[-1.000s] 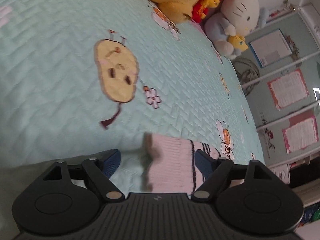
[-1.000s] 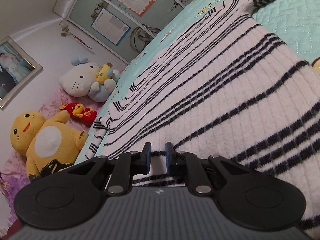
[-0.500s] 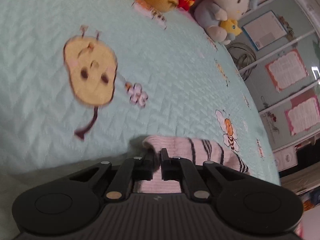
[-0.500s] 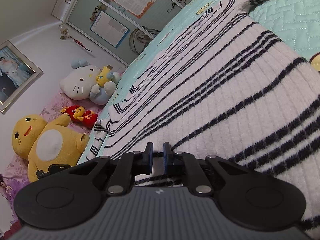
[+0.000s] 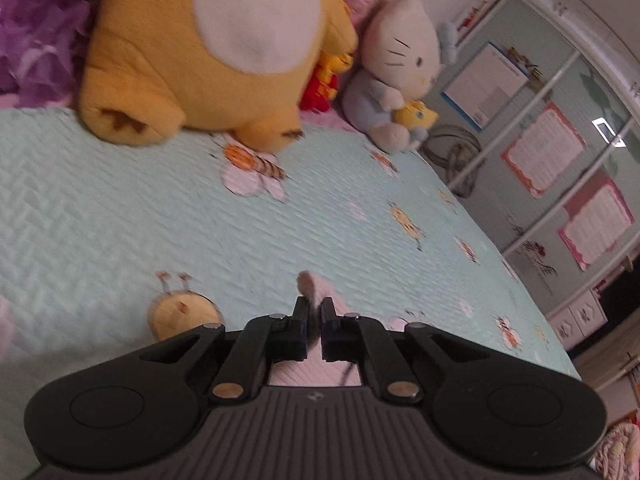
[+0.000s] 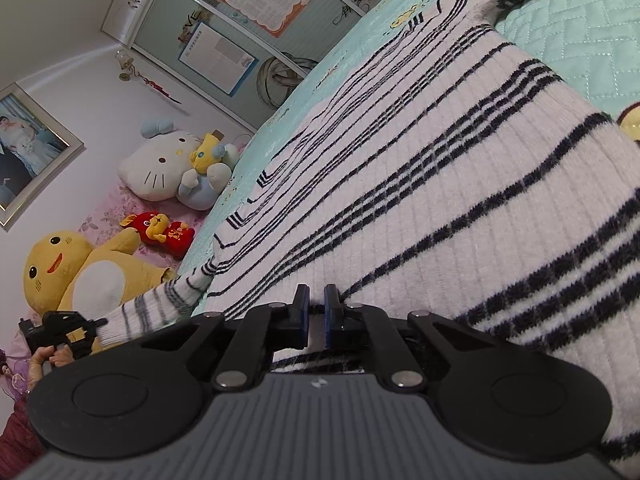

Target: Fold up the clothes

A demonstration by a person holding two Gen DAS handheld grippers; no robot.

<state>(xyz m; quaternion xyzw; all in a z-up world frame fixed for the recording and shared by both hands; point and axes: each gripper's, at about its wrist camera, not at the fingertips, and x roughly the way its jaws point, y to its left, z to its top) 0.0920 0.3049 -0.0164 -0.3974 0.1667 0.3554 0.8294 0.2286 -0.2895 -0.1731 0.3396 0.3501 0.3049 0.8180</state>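
Ideally, with the left hand-held gripper [image 5: 314,312] clamped on the sleeve cuff [image 5: 310,286] and the right hand-held gripper [image 6: 316,300] pinching the striped sweater [image 6: 440,200], that sleeve needed carrying smoothly across the sweater's body.

sweater [image 6: 420,208]: 1 | plush toys [image 6: 168,168]: 4 | tools [image 6: 316,300]: 2

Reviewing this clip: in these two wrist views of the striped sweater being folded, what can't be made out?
- Left wrist view: most of the white, black-striped knit sweater is hidden behind the left gripper; only a blurred cuff tip shows.
- Right wrist view: the hem pinched by the right gripper is covered by its body.
- Right wrist view: the sweater's far sleeve is cut off by the top edge.
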